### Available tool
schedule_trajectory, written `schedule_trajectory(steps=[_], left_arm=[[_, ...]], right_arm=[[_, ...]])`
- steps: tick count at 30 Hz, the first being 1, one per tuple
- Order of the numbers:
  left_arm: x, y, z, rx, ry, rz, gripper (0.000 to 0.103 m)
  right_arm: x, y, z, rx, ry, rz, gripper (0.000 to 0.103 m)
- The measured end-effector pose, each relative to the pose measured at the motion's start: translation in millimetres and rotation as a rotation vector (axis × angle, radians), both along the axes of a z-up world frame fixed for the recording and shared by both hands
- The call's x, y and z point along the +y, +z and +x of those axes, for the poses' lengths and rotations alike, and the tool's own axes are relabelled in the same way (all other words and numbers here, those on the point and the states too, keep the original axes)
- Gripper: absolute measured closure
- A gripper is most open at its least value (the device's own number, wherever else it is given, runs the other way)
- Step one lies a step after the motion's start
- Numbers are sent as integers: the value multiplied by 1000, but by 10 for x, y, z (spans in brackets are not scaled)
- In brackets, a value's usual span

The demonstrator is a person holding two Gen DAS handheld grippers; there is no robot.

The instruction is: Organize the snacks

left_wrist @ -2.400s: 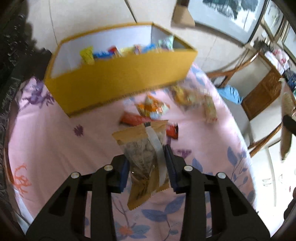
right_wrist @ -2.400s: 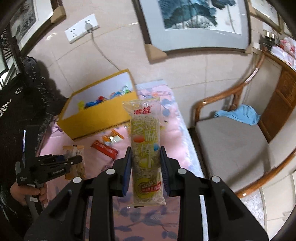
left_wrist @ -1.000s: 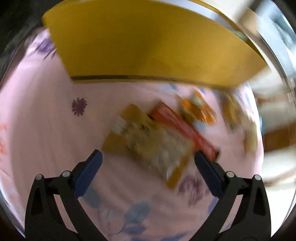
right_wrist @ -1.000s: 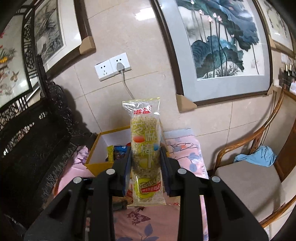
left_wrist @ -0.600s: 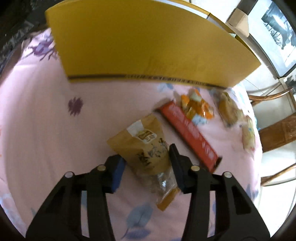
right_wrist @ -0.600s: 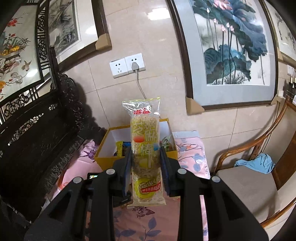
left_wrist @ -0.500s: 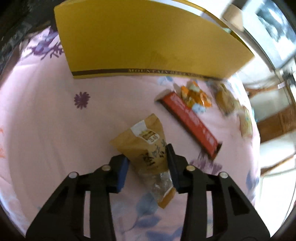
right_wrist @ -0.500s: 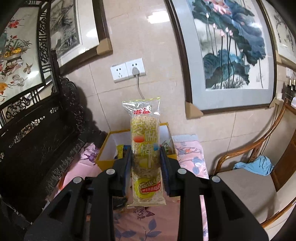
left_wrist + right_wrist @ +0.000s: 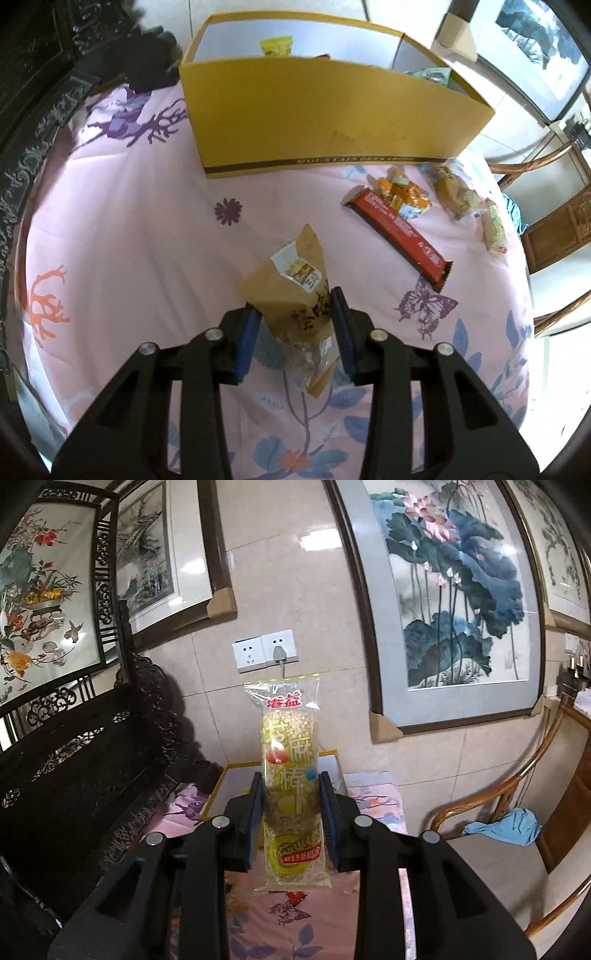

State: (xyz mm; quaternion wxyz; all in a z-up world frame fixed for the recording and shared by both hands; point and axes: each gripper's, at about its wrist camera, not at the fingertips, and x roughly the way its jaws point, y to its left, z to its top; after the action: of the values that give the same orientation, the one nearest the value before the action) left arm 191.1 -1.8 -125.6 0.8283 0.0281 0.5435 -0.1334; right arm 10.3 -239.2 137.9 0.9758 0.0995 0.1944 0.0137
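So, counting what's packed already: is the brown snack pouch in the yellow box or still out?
Out. The brown pouch sits clamped in the left gripper, short of the yellow box.

The yellow box (image 9: 332,122) reads "MOUNTAIN" (rest of the line blurred).

Matt kraft-paper pouch (image 9: 291,295), glossy clear plastic snack wrapper (image 9: 290,775), matt yellow cardboard box (image 9: 332,125), printed cloth (image 9: 129,229)

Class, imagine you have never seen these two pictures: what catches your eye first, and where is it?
The yellow box at the far side of the pink floral cloth, snacks inside. In front, the left gripper pinches a brown snack pouch. The right gripper holds a clear sesame-stick packet upright before the lotus painting.
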Motion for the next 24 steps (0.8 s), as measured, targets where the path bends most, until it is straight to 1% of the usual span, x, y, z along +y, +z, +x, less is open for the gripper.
schedule_trajectory(steps=[2, 5, 8, 14, 18, 19, 21, 24], left_arm=[[-21, 133, -52, -35, -23, 12, 65], [-46, 344, -89, -75, -53, -28, 65], [-96, 501, -101, -118, -72, -24, 65], [-108, 623, -114, -130, -84, -16, 65], [-12, 772, -169, -180, -51, -34, 65], [19, 797, -183, -181, -35, -36, 65], [73, 836, -240, -174, -33, -42, 65], [147, 826, -338, -173, -36, 4, 65]], right_arm=[[7, 27, -54, -16, -4, -8, 74], [32, 69, -81, -30, -18, -38, 74], [25, 56, -78, -29, -9, -21, 74], [31, 39, -64, -20, -3, -13, 74], [-7, 49, -86, -27, -12, -2, 74], [-25, 44, -90, -26, -18, 9, 74], [-49, 14, -103, -20, -18, 35, 74], [-72, -62, -103, -3, -10, 58, 74]])
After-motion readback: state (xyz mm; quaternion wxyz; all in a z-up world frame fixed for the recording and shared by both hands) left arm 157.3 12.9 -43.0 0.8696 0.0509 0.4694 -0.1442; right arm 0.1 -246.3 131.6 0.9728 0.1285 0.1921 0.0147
